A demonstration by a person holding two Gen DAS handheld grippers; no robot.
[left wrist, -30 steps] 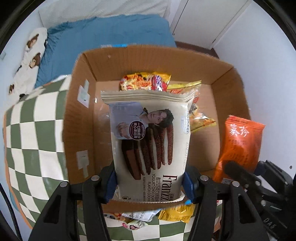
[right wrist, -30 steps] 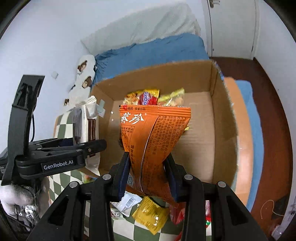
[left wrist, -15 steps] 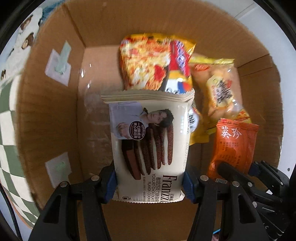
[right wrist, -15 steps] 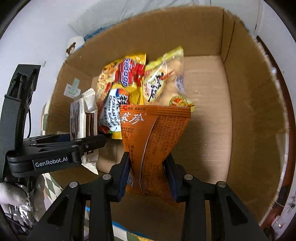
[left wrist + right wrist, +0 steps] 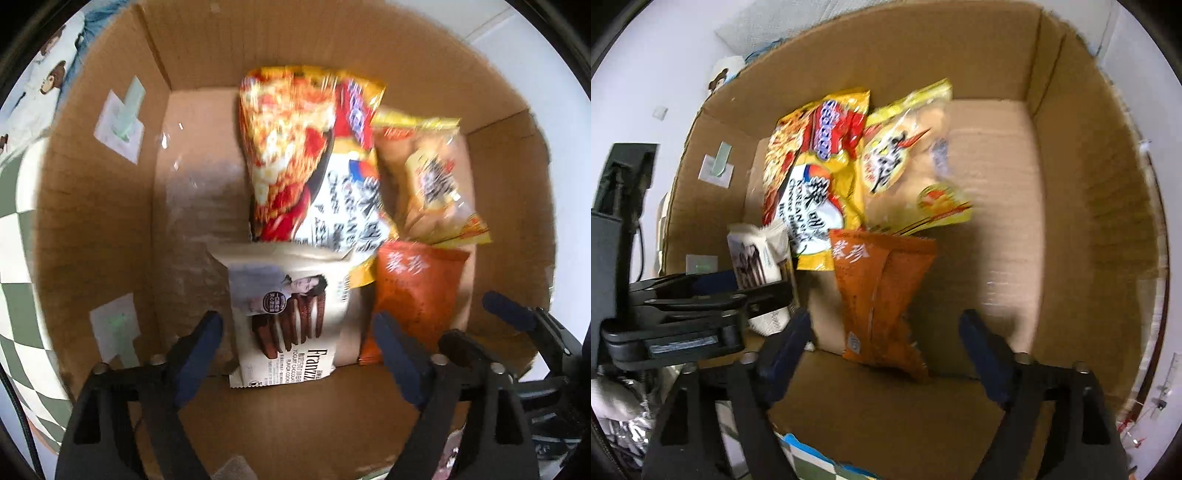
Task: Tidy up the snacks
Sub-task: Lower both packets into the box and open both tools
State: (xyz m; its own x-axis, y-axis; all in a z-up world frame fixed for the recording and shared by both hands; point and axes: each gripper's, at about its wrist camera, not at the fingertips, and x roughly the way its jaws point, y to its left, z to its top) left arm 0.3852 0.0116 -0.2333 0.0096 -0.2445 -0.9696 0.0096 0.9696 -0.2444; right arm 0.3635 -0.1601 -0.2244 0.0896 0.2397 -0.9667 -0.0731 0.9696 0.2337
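Two claws hang over an open cardboard box [image 5: 110, 229], both with jaws that have just been opening and now stand apart. In the left wrist view the left claw [image 5: 297, 347] straddles a cream cookie packet [image 5: 291, 317] at lower centre, its blue pads clear of the wrapper on both sides. In the right wrist view the right claw [image 5: 886, 339] frames an orange snack bag [image 5: 882, 295], untouched by either pad, its lower end against the near wall of the box. Higher in both frames, a yellow-red noodle pack [image 5: 314, 166] and a pale yellow snack bag [image 5: 432, 184] lie side by side on the box floor.
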